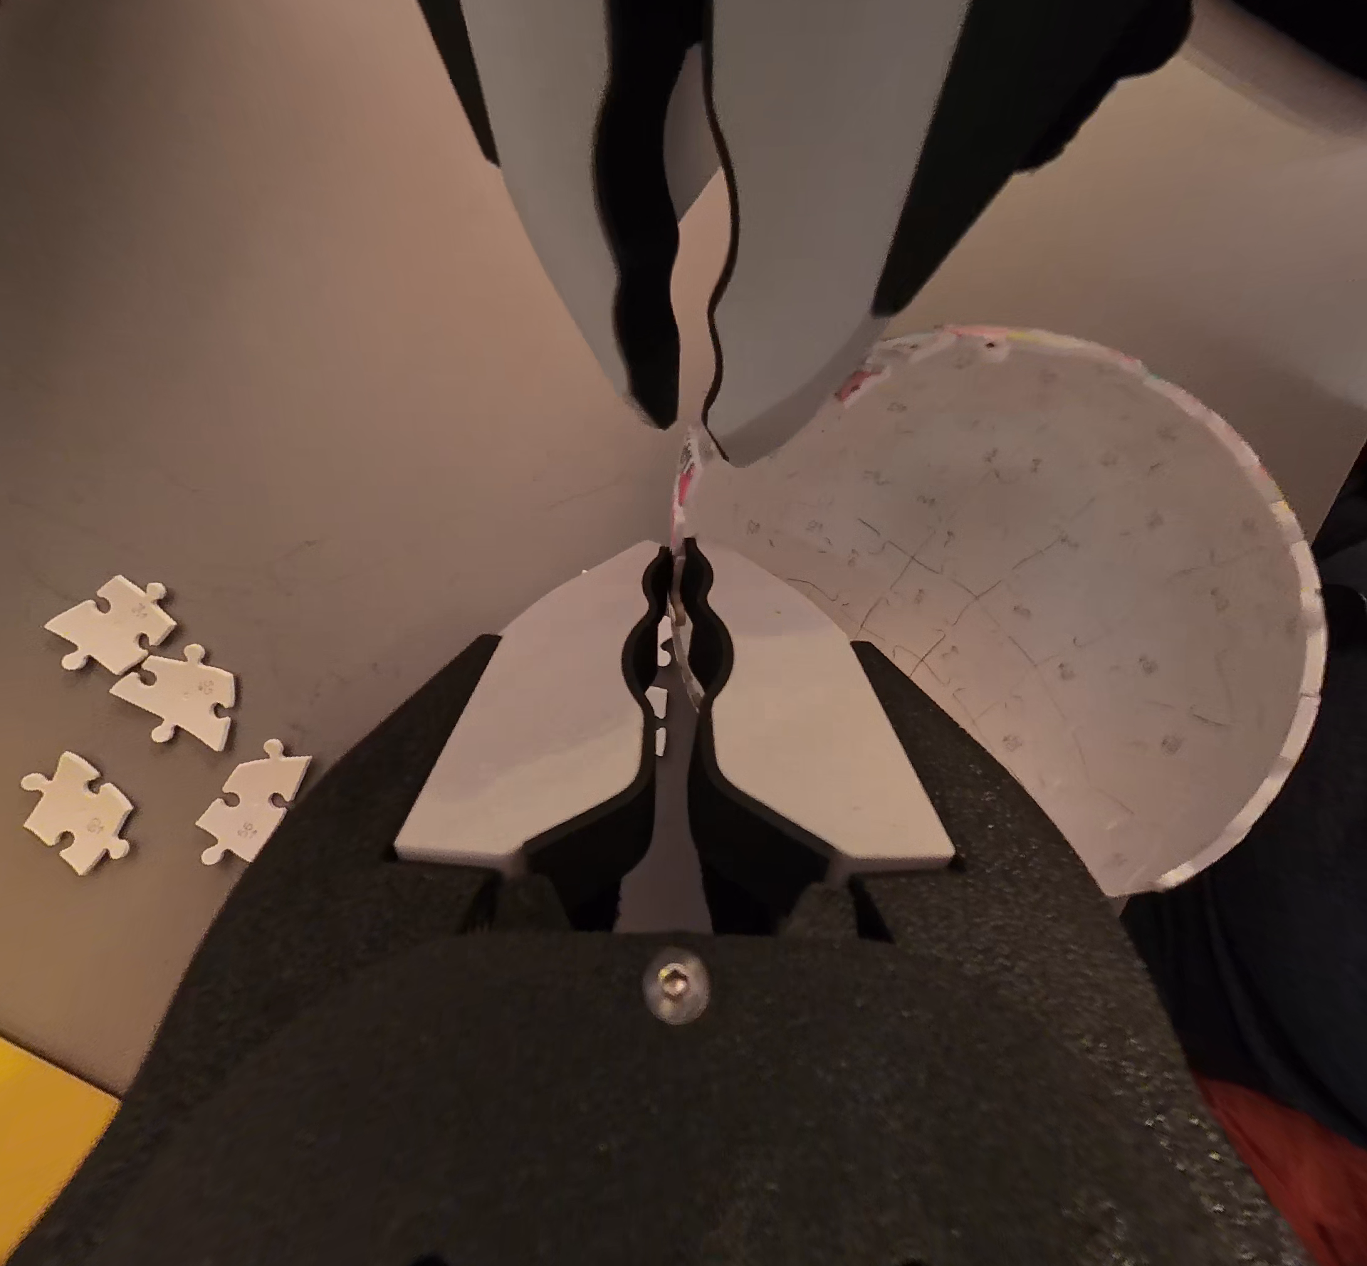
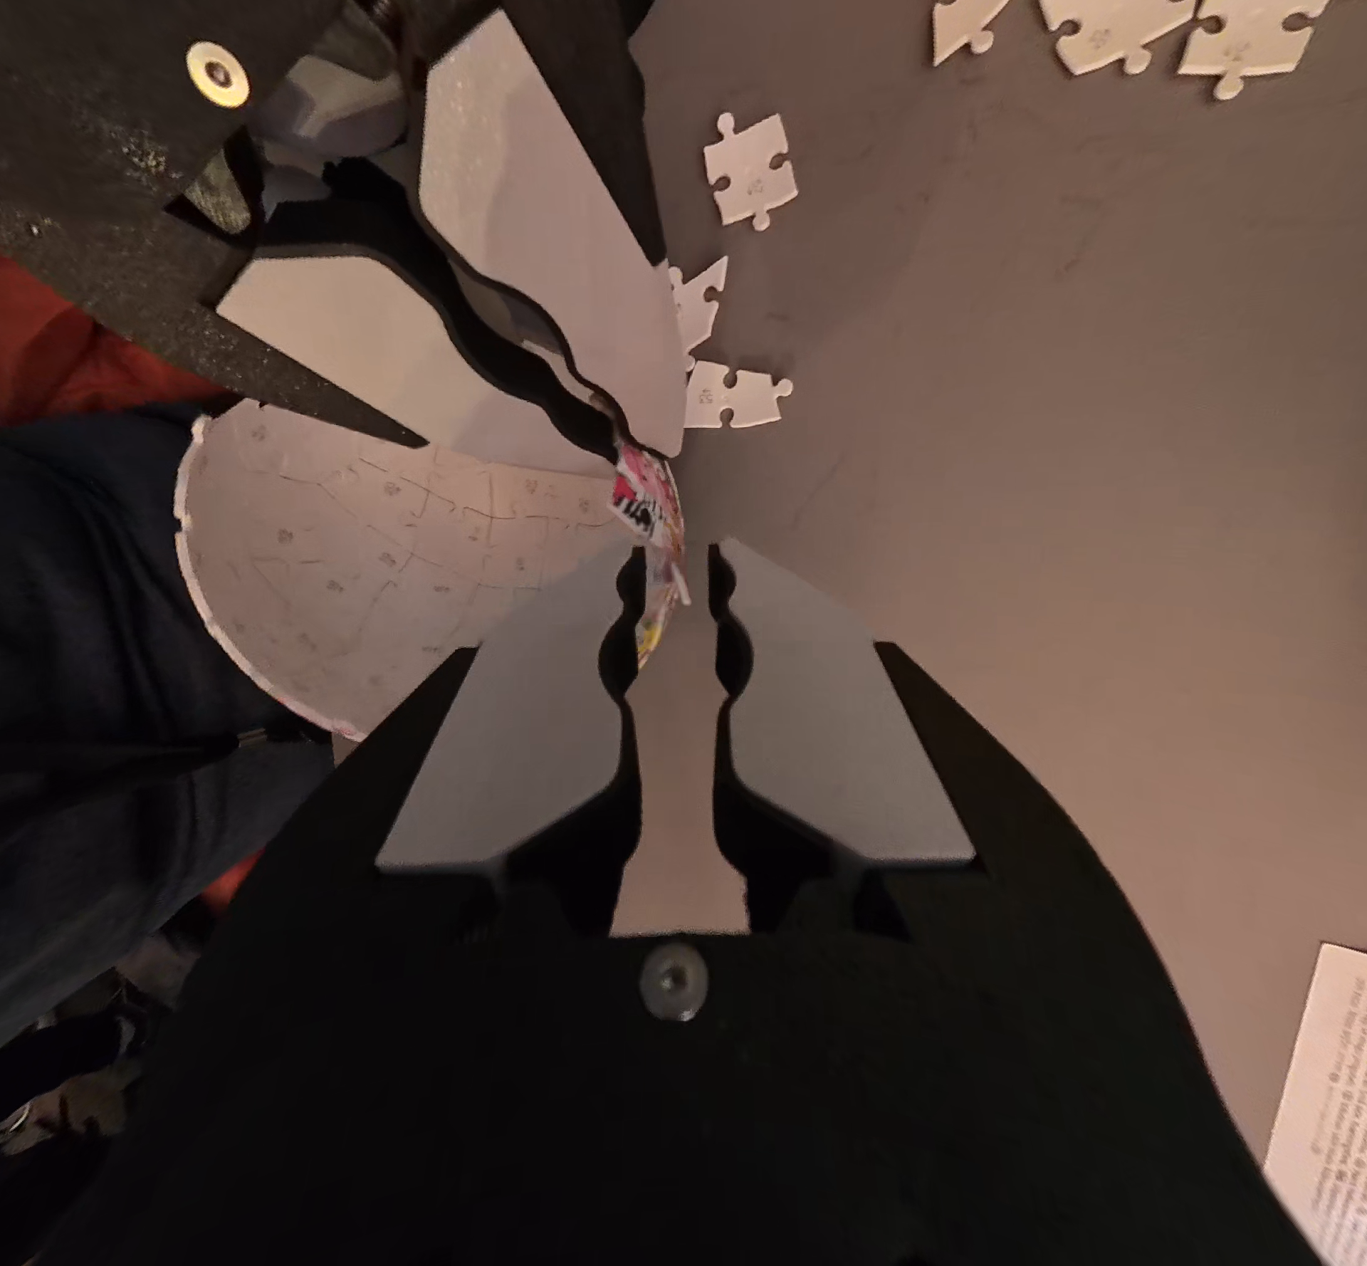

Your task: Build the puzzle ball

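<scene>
Bare grey worktop (image 2: 1072,491) lies open on one side of the half-built puzzle ball shell (image 1: 1035,602). Loose white puzzle pieces (image 1: 140,713) are scattered beyond it. Both hand-held grippers crowd the shell's rim, left (image 1: 674,553) facing right (image 2: 674,553); a paper sheet (image 2: 1324,1112) occupies one corner.

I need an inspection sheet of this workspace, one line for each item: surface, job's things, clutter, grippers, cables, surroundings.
Surface: grey table, bare between the pieces.
Job's things: half-built puzzle ball, a white shell open toward the cameras, held up by its rim; loose pieces lie face down on the table.
Clutter: white printed sheet at the table edge; yellow object in a corner.
Grippers: left gripper shut on the shell's rim; right gripper open, its fingers straddling the rim close by.
Cables: nothing seen.
Surroundings: a person's dark clothing and something red behind the ball.
</scene>
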Demonstrator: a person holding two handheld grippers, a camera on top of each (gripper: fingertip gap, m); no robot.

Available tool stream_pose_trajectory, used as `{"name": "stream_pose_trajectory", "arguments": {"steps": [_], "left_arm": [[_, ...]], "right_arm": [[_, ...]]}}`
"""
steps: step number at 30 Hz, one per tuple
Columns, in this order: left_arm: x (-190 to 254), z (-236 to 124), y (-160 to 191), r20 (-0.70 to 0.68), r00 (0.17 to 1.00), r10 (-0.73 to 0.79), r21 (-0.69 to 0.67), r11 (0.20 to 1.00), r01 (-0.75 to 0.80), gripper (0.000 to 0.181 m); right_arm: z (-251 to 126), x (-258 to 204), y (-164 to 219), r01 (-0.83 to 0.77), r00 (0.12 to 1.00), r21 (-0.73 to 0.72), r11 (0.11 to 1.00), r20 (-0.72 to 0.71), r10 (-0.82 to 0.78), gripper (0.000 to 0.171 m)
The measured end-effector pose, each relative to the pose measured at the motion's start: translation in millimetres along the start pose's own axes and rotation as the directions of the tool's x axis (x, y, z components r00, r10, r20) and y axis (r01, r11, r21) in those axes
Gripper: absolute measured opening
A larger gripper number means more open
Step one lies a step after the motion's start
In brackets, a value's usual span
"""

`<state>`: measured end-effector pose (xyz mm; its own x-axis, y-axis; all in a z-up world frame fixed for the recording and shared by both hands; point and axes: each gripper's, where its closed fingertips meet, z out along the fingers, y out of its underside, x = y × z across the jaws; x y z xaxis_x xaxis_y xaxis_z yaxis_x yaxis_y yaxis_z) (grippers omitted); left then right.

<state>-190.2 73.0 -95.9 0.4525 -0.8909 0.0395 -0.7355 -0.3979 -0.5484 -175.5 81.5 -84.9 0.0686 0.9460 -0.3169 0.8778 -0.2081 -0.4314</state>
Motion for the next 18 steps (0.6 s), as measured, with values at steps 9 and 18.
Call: {"name": "stream_pose_trajectory", "arguments": {"steps": [9,18], "left_arm": [[-0.2,0.0,0.3,-0.004,1.0,0.004,-0.009,1.0,-0.005,0.002],[0.2,0.5,-0.6,-0.002,1.0,0.016,-0.021,1.0,-0.016,0.002]], "right_arm": [[1.7,2.8,0.4,0.038,0.997,-0.068,0.997,-0.065,-0.043,0.017],[0.9,0.8,0.7,0.002,0.997,-0.059,0.998,-0.072,-0.007,0.015]]}}
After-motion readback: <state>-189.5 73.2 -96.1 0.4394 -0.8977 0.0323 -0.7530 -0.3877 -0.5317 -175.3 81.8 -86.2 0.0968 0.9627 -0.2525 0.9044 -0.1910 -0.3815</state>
